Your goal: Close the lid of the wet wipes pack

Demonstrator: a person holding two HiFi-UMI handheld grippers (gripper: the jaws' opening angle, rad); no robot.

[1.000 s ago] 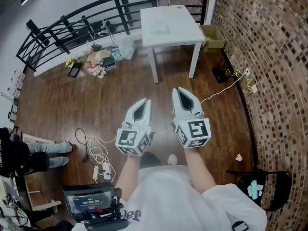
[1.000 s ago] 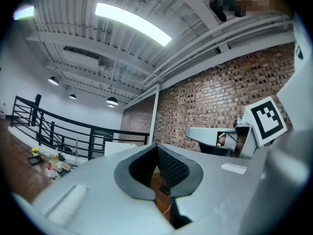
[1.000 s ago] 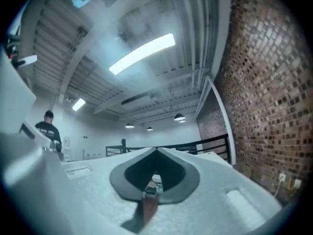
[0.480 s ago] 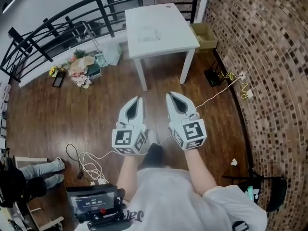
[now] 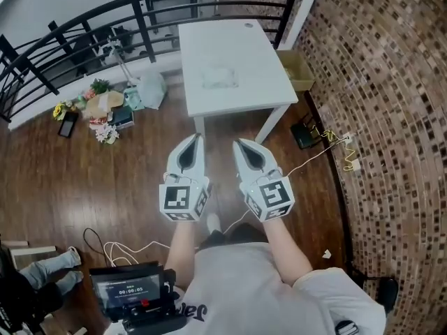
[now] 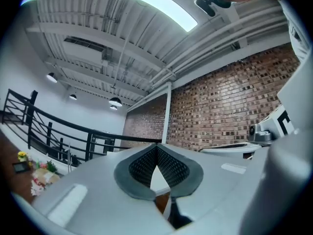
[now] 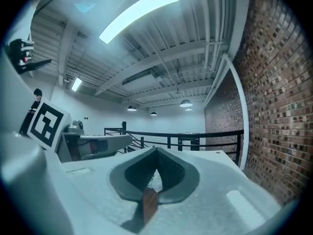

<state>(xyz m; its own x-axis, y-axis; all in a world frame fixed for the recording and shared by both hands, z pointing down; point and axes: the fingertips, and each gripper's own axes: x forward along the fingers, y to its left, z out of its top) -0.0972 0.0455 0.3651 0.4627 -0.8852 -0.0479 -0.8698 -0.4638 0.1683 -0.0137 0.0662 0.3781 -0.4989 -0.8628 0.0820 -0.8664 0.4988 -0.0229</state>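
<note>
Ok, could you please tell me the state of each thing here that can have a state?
left gripper: shut, empty, in the air.
right gripper: shut, empty, in the air.
wet wipes pack: lying on the white table; lid open or closed, too small to tell.
cardboard box: open at the top.
screen: lit, showing digits.

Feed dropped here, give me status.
Left claw, right claw shut, empty. Wipes pack on white table, ahead, lid unreadable. Nothing between.
</note>
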